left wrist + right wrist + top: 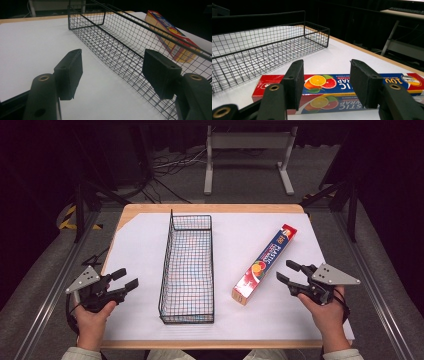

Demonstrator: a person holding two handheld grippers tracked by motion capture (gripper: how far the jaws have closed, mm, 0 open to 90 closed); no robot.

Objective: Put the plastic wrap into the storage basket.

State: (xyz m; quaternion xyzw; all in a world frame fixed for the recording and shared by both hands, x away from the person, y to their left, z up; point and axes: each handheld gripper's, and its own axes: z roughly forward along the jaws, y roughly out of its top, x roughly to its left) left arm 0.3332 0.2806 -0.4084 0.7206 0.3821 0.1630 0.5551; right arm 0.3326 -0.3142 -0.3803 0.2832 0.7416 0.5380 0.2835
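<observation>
A long black wire basket (187, 268) stands empty in the middle of the white sheet; it also appears as the basket (120, 42) and the basket (262, 47). Right of it lies a red and blue plastic wrap box (265, 262), slanted, printed with citrus fruit, seen too as the box (172, 37) and the box (332, 86). My left gripper (125, 279) is open, held left of the basket's near end with nothing between its fingers; its own view shows the left gripper (112, 72). My right gripper (286, 270) is open just right of the box's near half; its own view shows the right gripper (325, 83) facing the box.
The white sheet (140, 245) covers a wooden table (210, 208) whose edges show at the back. Behind the table stand a white metal frame (247, 155) and cables on the floor. Bare sheet lies left of the basket and beyond the box.
</observation>
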